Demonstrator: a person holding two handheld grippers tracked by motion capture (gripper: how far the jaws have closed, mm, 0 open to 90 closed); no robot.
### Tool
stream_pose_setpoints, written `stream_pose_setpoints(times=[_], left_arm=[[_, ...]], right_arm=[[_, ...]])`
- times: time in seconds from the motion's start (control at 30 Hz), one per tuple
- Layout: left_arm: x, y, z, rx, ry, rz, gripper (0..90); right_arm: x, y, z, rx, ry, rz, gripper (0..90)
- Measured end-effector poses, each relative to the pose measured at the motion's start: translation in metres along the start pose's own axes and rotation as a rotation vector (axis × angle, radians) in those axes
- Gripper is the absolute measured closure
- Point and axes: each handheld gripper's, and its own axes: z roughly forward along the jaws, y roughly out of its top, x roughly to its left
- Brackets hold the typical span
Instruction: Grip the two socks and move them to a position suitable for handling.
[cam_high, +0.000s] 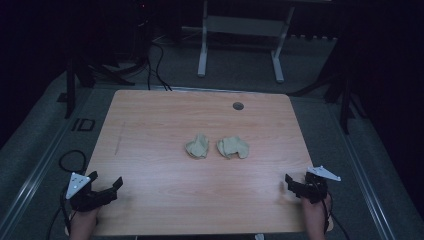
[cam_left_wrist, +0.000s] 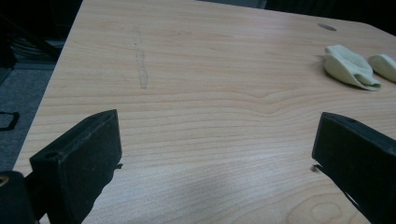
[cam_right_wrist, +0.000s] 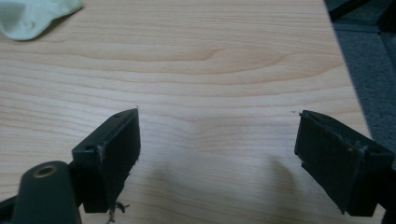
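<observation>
Two crumpled pale-yellow cloths (cam_high: 217, 147) are lying mid-table (cam_high: 150, 125); left gripper (cam_high: 102, 192) and right gripper (cam_high: 296, 186) are resting well apart from the cloths, jaws gaping, gripping nothing.

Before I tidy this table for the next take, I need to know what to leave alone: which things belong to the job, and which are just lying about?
Belongs to the job:
- left crumpled cloth
- right crumpled cloth
- left tool, open, holding nothing
- right tool, open, holding nothing

Just lying about:
- round grommet in the table
- white frame on the floor beyond
</observation>
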Motion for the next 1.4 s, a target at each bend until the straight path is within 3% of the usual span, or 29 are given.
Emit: stream_pose_setpoints(times=[0.1,0.2,0.37,0.47,0.63,0.8,0.93,1.07,1.17,1.4], left_arm=[[0.0,0.0,-0.001,0.003,0.003,0.007,1.7],[-0.004,0.001,-0.001,0.003,0.01,0.044,1.6],[-0.007,0.002,-0.001,0.014,0.008,0.051,1.7],[-0.007,0.001,0.0,0.018,0.005,0.043,1.7],[-0.008,0.003,-0.002,0.023,0.053,0.023,1.7],[-0.006,0.003,-0.005,0.006,0.068,0.016,1.7],[-0.007,0.004,-0.006,0.038,0.056,0.033,1.7],[-0.012,0.004,-0.005,0.057,0.038,0.061,1.7],[-0.014,0.003,-0.004,0.064,0.036,0.073,1.7],[-0.013,0.003,-0.005,0.065,0.025,0.074,1.7]], right_arm=[[0.005,0.004,0.003,0.029,0.029,-0.014,14.0],[0.012,0.01,0.006,0.048,0.063,-0.033,13.9],[0.027,0.02,0.013,0.061,0.085,-0.083,13.9],[0.035,0.028,0.018,0.07,0.12,-0.096,13.5],[0.051,0.041,0.026,0.06,0.15,-0.112,14.2],[0.064,0.05,0.033,0.052,0.18,-0.122,14.2],[0.083,0.063,0.043,0.068,0.24,-0.137,14.1],[0.104,0.076,0.051,0.066,0.235,-0.171,13.8],[0.12,0.086,0.057,0.057,0.269,-0.198,12.7],[0.153,0.108,0.075,0.06,0.288,-0.25,13.0]])
